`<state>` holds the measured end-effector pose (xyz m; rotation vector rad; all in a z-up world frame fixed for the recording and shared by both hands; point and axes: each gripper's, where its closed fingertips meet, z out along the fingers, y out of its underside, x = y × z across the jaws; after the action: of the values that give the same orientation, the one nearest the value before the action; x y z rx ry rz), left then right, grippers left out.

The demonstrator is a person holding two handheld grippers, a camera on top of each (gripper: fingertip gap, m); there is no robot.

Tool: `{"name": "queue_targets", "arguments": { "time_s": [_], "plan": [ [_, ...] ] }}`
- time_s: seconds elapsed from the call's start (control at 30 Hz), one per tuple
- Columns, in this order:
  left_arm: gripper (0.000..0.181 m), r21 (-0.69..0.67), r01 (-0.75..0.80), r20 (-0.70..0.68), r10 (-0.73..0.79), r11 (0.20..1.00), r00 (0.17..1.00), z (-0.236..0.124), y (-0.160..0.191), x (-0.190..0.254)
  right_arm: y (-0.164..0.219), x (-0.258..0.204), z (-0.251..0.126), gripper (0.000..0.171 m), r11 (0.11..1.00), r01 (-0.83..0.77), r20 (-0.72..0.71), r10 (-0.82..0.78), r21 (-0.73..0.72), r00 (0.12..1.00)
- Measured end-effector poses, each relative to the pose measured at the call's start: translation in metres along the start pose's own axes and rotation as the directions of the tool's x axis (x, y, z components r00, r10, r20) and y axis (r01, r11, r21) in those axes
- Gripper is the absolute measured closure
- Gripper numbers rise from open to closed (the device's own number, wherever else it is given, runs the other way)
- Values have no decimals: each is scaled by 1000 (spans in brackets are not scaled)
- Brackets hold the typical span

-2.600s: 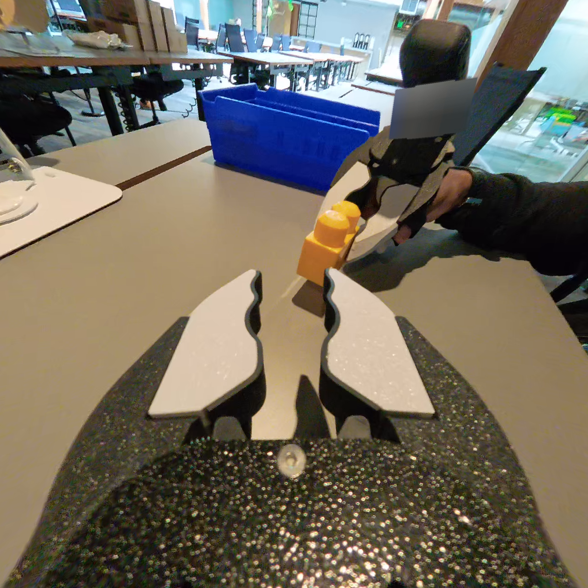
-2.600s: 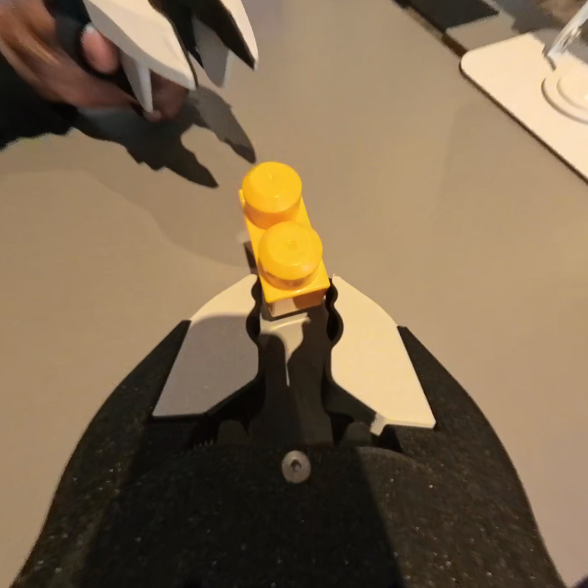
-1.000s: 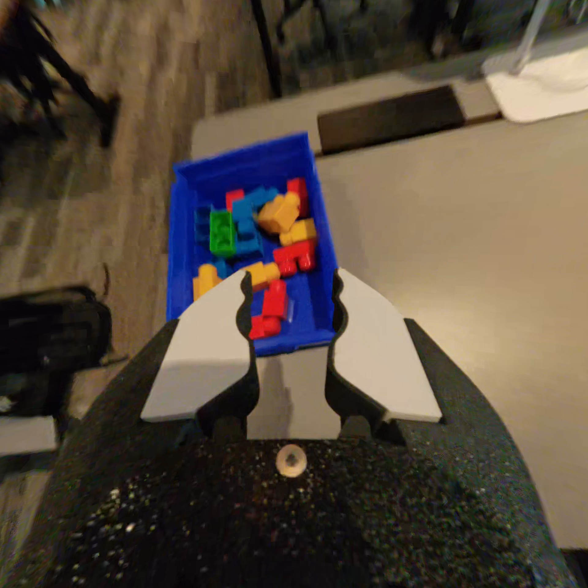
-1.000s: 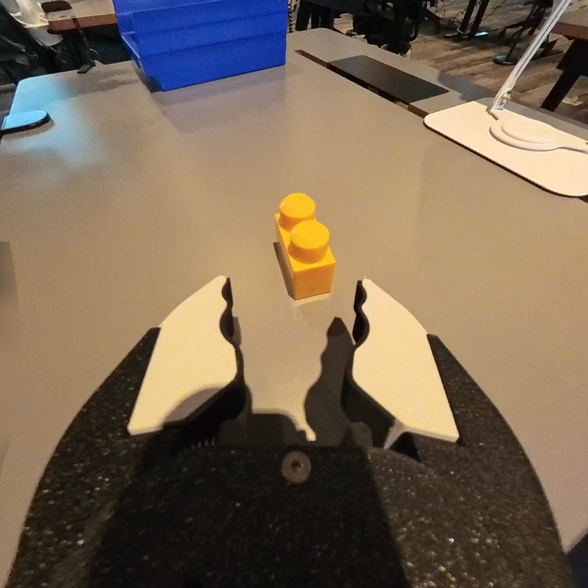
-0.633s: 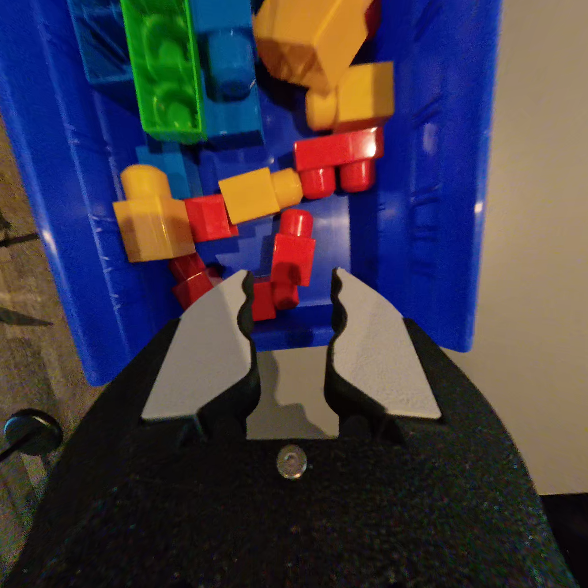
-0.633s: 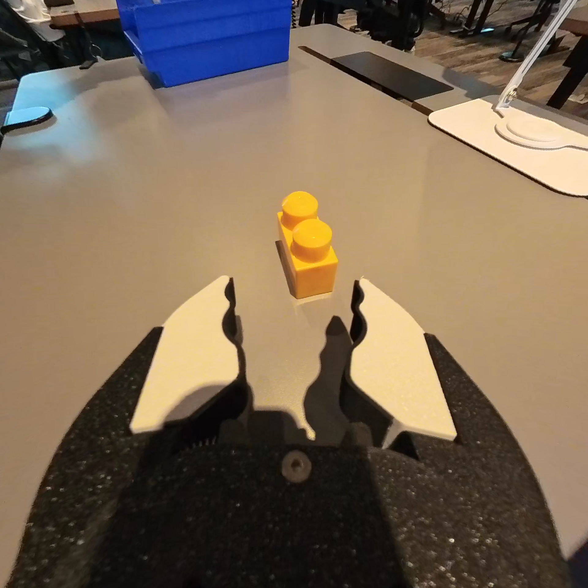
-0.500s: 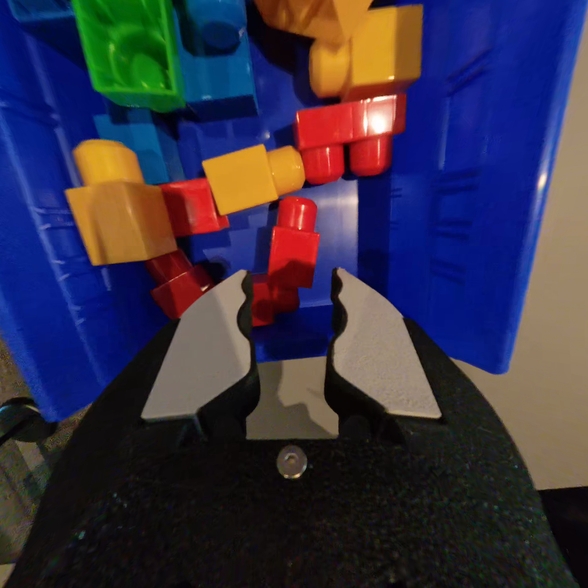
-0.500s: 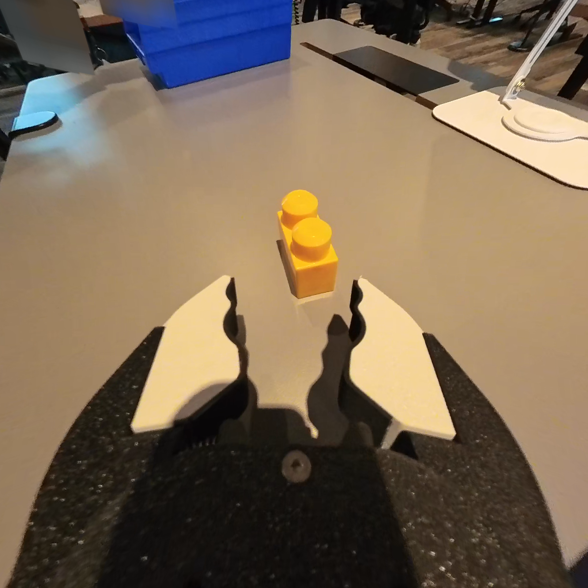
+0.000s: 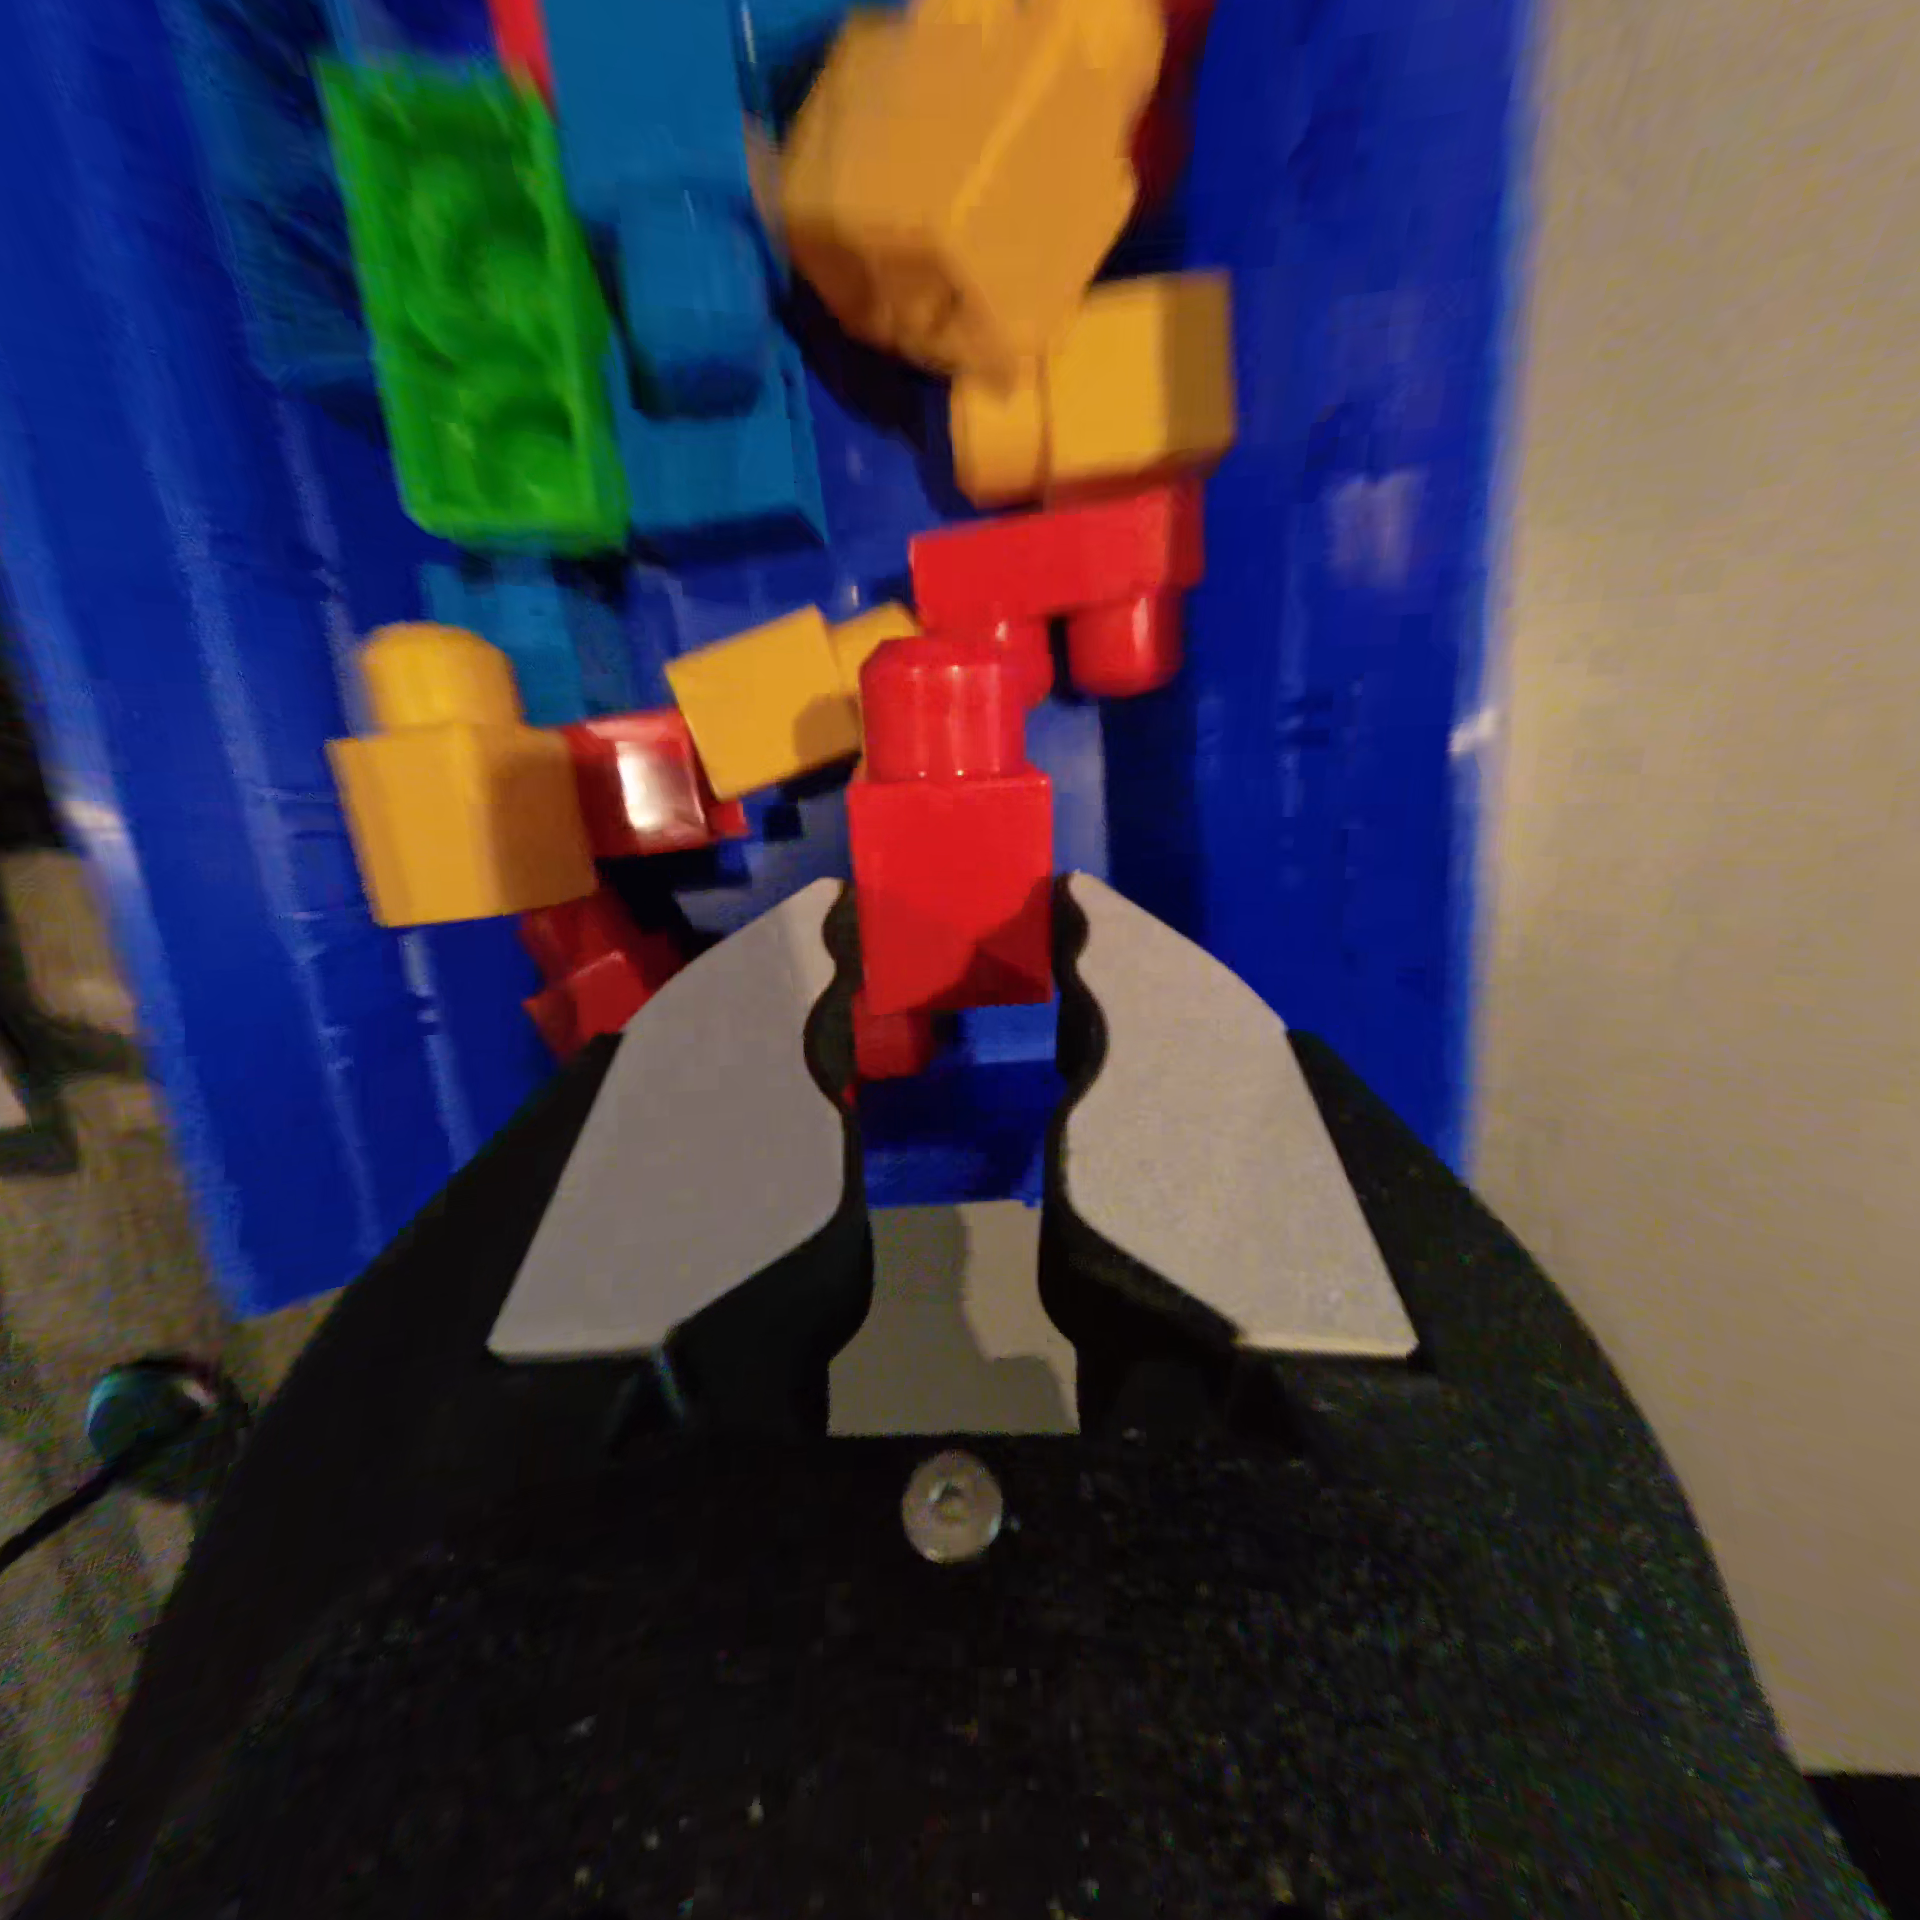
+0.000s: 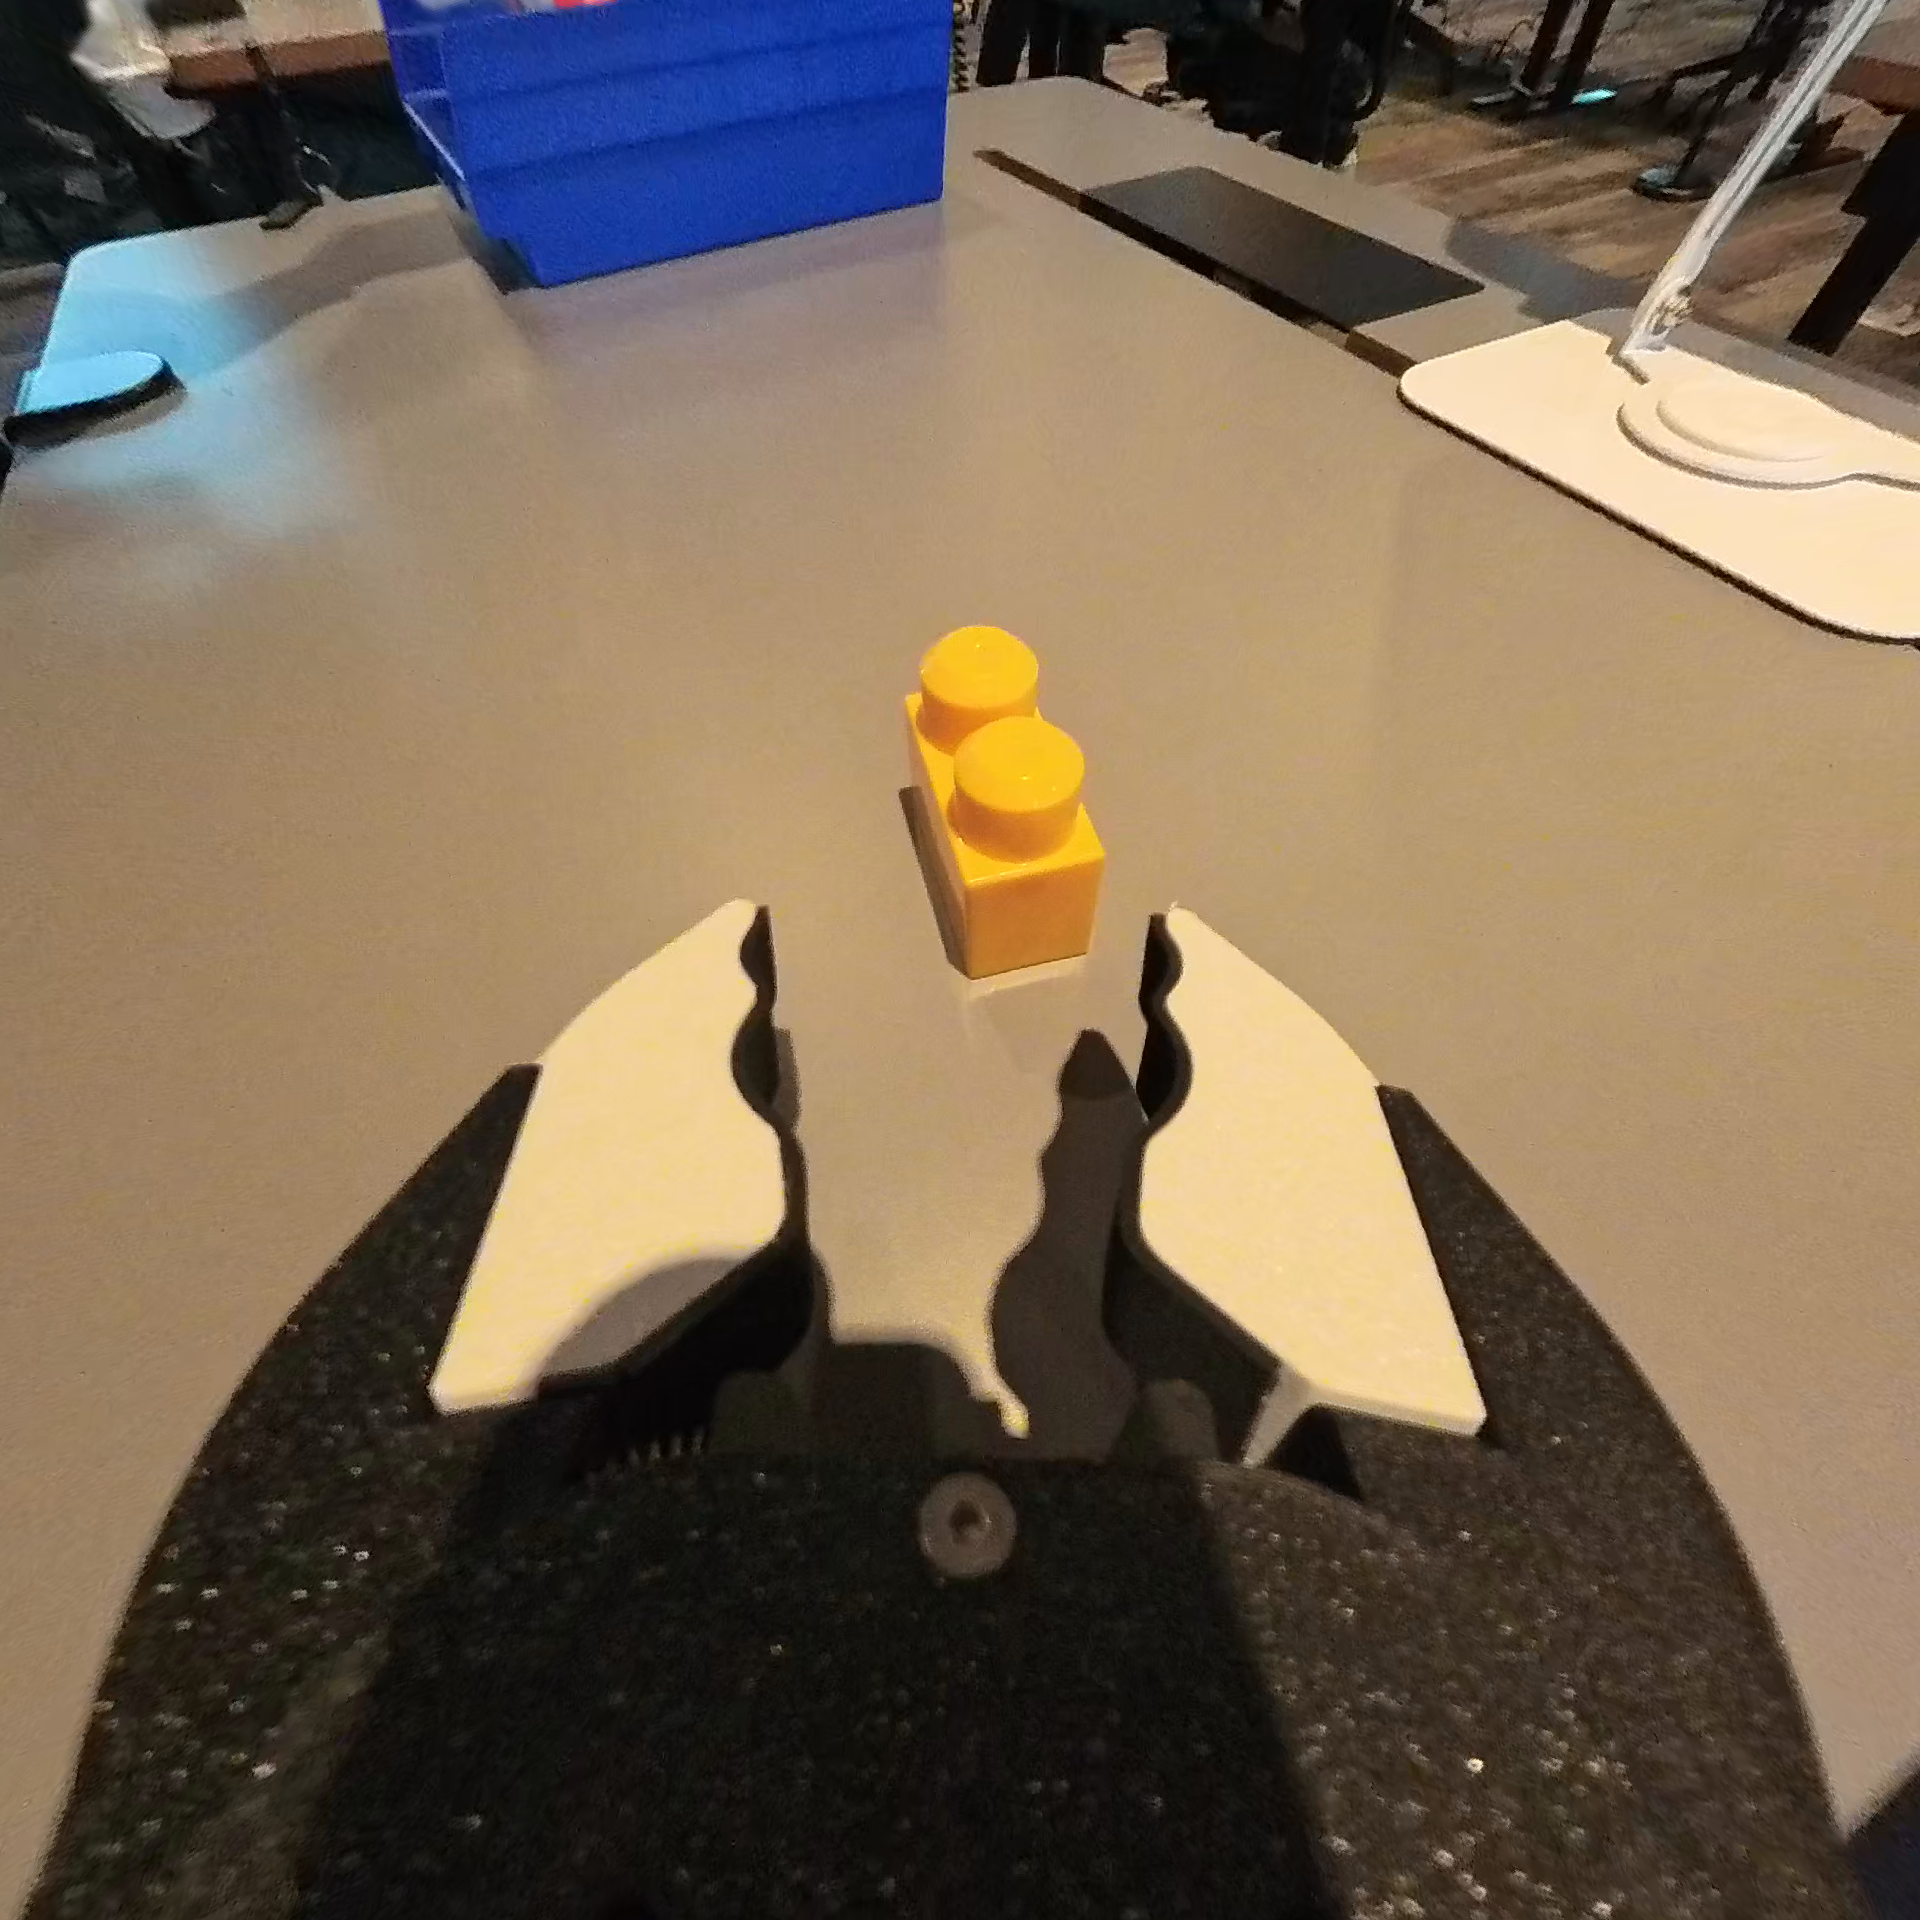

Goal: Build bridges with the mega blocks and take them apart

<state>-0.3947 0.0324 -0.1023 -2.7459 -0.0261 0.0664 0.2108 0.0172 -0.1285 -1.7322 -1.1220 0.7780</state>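
Note:
In the left wrist view my left gripper (image 9: 948, 914) is shut on a small red one-stud block (image 9: 951, 831) and holds it stud forward over the near end of the blue bin (image 9: 1309, 727). The bin holds several loose blocks: a green one (image 9: 478, 312), blue ones (image 9: 675, 260), yellow ones (image 9: 457, 821) and other red ones (image 9: 1060, 582). In the right wrist view my right gripper (image 10: 958, 917) is open and empty, low over the grey table (image 10: 520, 623). A yellow two-stud block (image 10: 1023, 862) stands upright on the table just beyond its fingertips.
The blue bin also shows in the right wrist view (image 10: 675, 156) at the table's far edge. A white lamp base (image 10: 1714, 457) lies at the right. A black strip (image 10: 1278, 244) is set into the table behind it. Floor shows left of the bin (image 9: 94, 1247). The gap from one gripper's tips to the other's is roughly 60 cm.
My left gripper went down into the bin, closed on the red one-stud block and raised it off the bin floor. My right gripper stayed open and hardly moved.

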Motion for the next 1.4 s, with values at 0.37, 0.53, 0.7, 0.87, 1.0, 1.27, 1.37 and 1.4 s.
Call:
{"name": "queue_targets", "arguments": {
  "time_s": [0.37,0.53,0.7,0.87,1.0,1.27,1.37,1.4],
  "plan": [
    [147,927,-231,-189,901,295,390,-142,-20,403,-53,-21,-21,112,951,91,-3,-94,297,996],
    [147,944,-268,-110,950,192,292,-76,21,516,-67,-31,-32,115,921,54,38,-74,385,997],
    [147,925,-347,-62,962,155,264,-59,41,545,-68,-36,-29,113,918,-36,134,-19,394,991],
    [147,927,-345,-67,970,148,234,-58,49,553,-64,-44,-21,115,928,-15,152,-45,371,987],
    [147,926,-353,-57,974,135,221,-58,52,554,-62,-52,-16,122,932,-6,177,-62,362,982],
    [147,923,-365,-59,980,127,192,-54,57,558,-59,-60,-8,137,939,12,192,-83,344,978],
    [147,920,-371,-61,981,127,184,-52,59,560,-57,-59,-6,143,944,21,173,-83,331,981],
    [147,920,-371,-63,981,129,184,-52,59,561,-57,-59,-6,143,944,24,170,-84,328,982]
  ]
}}
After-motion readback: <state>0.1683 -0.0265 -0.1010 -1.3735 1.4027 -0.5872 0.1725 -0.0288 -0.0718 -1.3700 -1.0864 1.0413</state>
